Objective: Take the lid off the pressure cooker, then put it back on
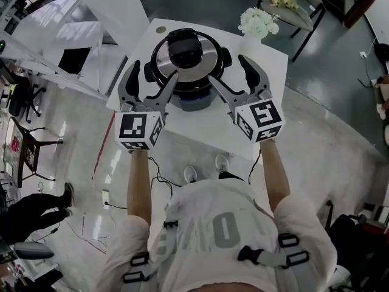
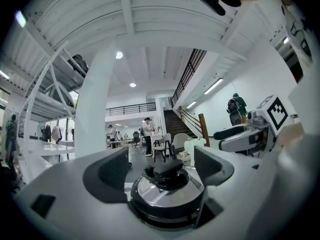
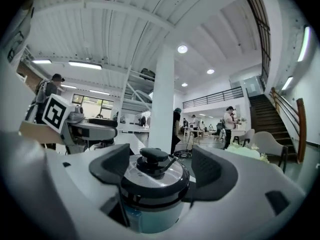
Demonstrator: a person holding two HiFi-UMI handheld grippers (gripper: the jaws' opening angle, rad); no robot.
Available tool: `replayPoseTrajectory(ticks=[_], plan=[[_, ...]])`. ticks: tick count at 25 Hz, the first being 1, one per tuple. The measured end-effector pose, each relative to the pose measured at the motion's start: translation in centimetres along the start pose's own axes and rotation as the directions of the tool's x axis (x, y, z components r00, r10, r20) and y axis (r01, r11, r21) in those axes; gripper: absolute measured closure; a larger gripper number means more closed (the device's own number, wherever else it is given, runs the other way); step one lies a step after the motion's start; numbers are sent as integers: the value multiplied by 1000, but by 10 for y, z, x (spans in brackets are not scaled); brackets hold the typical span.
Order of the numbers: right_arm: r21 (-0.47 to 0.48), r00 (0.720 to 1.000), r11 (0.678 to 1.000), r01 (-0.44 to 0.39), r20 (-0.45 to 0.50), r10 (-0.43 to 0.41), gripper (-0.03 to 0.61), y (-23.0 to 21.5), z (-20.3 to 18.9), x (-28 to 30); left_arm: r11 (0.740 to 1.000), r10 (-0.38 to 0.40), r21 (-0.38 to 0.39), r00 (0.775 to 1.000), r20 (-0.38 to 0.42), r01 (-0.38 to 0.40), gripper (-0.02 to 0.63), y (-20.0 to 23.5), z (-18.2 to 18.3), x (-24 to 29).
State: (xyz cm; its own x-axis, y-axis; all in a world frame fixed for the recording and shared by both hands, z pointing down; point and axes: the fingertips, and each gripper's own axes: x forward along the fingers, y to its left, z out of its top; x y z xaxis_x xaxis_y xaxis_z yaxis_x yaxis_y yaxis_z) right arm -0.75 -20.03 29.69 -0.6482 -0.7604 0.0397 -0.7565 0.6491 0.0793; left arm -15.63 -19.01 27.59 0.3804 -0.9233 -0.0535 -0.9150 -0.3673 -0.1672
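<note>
The pressure cooker (image 1: 189, 62) stands on a white table (image 1: 200, 131), with its steel lid and black top handle (image 1: 184, 46) in place. My left gripper (image 1: 154, 73) is open just left of the pot's front, and its jaws touch nothing. My right gripper (image 1: 228, 70) is open at the pot's front right, also clear of it. In the left gripper view the cooker (image 2: 167, 199) shows between and beyond the open jaws, not touched by them. The right gripper view shows the cooker (image 3: 152, 189) the same way, with the lid handle (image 3: 152, 156) on top.
A vase of white flowers (image 1: 258, 24) stands on the table's far right corner, behind the cooker. A chair (image 1: 292, 11) is beyond it. White shelving (image 1: 67, 35) lies to the left. A white pillar (image 3: 162, 99) rises behind the table.
</note>
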Motion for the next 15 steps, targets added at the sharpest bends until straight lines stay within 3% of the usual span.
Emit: replayPoseTrajectory(ticks=[6, 9, 12, 15], plan=[[-122, 982, 977, -176, -89, 166, 207, -4, -1, 60, 994, -102, 33, 984, -146, 108, 212, 19, -30, 46], [-111, 951, 953, -281, -163, 262, 213, -3, -19, 88, 984, -173, 2, 959, -224, 178, 218, 22, -50, 63], [-103, 919, 928, -358, -217, 330, 229, -2, -33, 112, 979, -200, -7, 940, -276, 206, 281, 22, -61, 73], [-86, 888, 905, -416, -252, 384, 239, -1, -41, 125, 973, -222, -17, 922, -316, 228, 281, 17, -69, 82]])
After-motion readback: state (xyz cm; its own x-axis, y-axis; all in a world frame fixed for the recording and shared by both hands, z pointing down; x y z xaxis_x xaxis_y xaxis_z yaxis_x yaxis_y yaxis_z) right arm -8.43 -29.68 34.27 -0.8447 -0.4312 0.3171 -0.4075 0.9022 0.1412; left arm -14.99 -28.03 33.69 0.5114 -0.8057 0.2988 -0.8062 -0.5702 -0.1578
